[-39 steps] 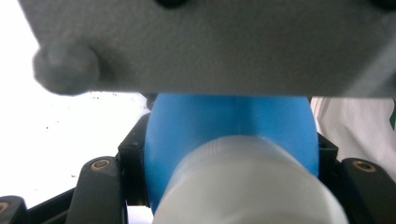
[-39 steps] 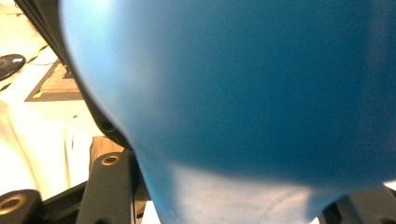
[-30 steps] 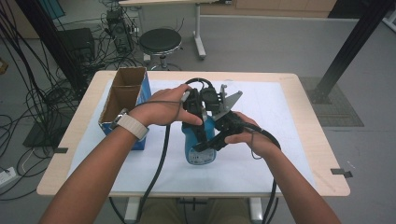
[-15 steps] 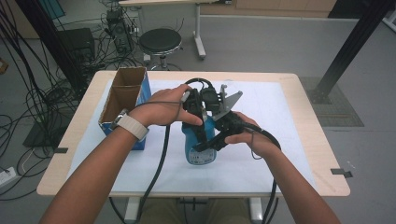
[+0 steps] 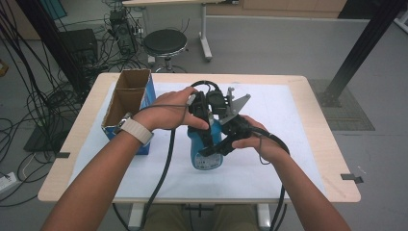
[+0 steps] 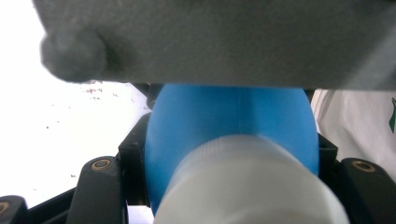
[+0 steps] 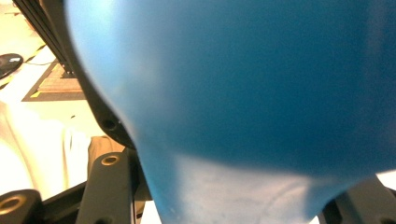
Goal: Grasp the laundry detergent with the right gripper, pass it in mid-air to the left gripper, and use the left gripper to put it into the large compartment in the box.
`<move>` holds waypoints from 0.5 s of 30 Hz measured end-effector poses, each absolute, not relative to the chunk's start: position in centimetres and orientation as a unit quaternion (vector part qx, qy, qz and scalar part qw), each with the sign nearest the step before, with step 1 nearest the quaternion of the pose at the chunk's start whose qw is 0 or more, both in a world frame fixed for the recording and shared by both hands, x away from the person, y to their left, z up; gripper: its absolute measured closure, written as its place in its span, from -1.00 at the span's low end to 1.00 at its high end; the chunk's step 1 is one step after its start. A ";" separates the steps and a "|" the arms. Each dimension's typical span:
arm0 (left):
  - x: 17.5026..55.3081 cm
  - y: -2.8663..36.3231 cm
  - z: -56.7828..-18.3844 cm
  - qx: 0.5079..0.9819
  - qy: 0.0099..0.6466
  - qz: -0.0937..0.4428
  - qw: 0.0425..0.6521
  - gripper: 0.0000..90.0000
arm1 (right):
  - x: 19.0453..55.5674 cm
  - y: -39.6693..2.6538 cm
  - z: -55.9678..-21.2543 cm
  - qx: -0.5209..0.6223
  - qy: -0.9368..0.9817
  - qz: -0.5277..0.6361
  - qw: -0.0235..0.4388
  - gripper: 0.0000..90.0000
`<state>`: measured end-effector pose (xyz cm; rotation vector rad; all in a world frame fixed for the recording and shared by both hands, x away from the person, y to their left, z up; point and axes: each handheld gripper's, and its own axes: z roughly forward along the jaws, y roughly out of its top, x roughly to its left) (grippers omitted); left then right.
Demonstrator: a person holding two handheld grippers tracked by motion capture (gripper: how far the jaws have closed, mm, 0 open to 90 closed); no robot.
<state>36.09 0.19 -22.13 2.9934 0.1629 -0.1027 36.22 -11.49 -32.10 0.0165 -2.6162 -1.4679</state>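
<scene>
Both tongs clamp the blue plastic bottle with a white cap (image 5: 206,149) above the white-covered desk (image 5: 288,115) — left tongs (image 5: 206,126) near its cap, right tongs (image 5: 222,144) on its body. A slick, rounded wall could slip, dropping it.

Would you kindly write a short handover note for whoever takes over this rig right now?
Left claw: shut on the blue bottle, at its top end near the white cap.
Right claw: shut on the blue bottle's body, lower down.
Bottle: held between both claws above the white table cover, tilted, cap end away from the person.
Open cardboard box: upright at the table's left side, apart from the bottle.
Done: bottle gripped by both claws.
Left: the cap looks still on; probably opening it or moving the bottle comes next.
</scene>
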 end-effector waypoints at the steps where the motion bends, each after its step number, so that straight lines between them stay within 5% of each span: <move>1: 36.1 0.2 -22.1 0.995 0.054 -0.034 0.070 -0.16 | 36.2 -11.5 -32.1 0.005 -0.870 -0.488 0.073 -0.04; 15: 36.1 0.3 -22.0 0.995 0.058 -0.033 0.071 -0.16 | 36.3 -11.4 -32.1 0.007 -0.868 -0.492 0.072 -0.04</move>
